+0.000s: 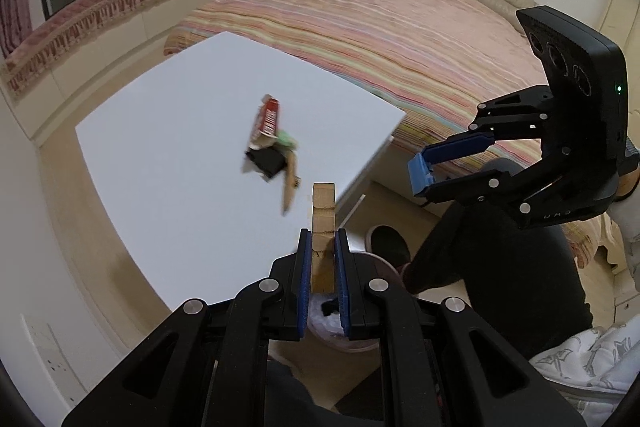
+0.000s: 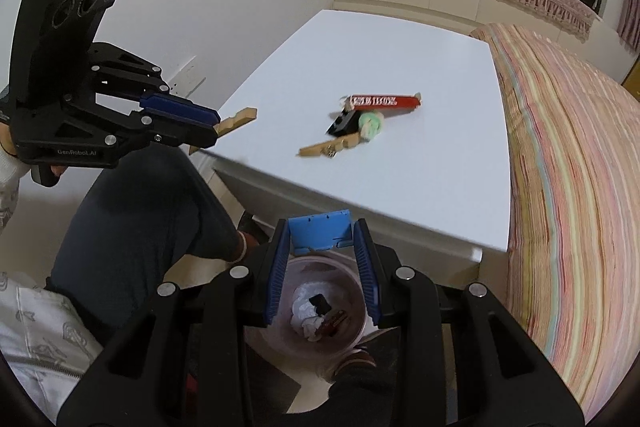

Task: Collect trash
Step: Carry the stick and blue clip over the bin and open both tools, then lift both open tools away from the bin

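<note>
The left gripper [image 1: 323, 259] has its jaws clamped on a wooden clip [image 1: 323, 223], and the right gripper [image 2: 322, 259] on a blue piece [image 2: 320, 230], above the bin [image 2: 356, 331] (presumably for dropping); more trash [image 2: 362, 125] lies mid-surface [image 2: 400, 47].

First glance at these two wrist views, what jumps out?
The left tool is clamped on a wooden piece, and the right tool holds a blue plastic piece over the pink bin on the floor, which already has crumpled paper in it. Mid-table sits a small trash pile: a red wrapper, something black, a green scrap and another wooden piece.
</note>
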The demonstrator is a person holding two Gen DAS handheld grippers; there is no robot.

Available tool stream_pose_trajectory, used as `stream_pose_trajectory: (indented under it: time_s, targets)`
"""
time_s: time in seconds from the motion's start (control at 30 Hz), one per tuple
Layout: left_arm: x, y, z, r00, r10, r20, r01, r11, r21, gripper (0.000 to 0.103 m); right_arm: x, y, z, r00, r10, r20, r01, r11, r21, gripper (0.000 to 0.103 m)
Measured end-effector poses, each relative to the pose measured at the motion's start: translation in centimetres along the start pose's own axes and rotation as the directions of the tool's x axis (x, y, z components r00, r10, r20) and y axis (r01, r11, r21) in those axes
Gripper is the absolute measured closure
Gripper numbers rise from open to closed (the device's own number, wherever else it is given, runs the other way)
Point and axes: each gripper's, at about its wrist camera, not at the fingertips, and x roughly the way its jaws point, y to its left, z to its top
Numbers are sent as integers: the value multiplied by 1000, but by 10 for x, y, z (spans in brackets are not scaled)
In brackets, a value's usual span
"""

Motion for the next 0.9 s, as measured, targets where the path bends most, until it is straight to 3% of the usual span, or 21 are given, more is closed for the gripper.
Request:
stream_pose_trajectory:
  time_s: [0.33, 0.7, 0.73, 0.77, 0.83, 0.87, 0.9]
  targets:
    - [14, -34, -29, 998, -50, -43, 50, 999, -4, 91, -2, 17, -37, 999, 38, -21, -37, 999, 20, 70]
    - [18, -51, -38, 994, -78, -71, 79, 997, 14, 89, -2, 22, -53, 997, 66, -34, -64, 997, 35, 69]
    - [18, -50, -38, 995, -75, -66, 76, 997, 15, 84, -2, 22, -54, 997, 62, -36, -61, 998, 33, 63]
    - [18, -50, -39, 995, -74, -67, 75, 997, 13, 79, -2, 22, -54, 998, 58, -35, -56, 998, 33, 49]
    - [17, -47, -40, 996, -65, -56, 66, 998, 2, 45, -3, 21, -55, 998, 50, -26, -49, 998, 39, 33]
    - [17, -47, -40, 997, -62, -47, 62, 998, -1, 38, -4, 20, -56, 999, 48, -24, -47, 998, 42, 28]
    - [15, -46, -40, 998, -56, -36, 56, 998, -3, 25, -4, 20, -56, 999, 45, -25, -44, 998, 45, 24]
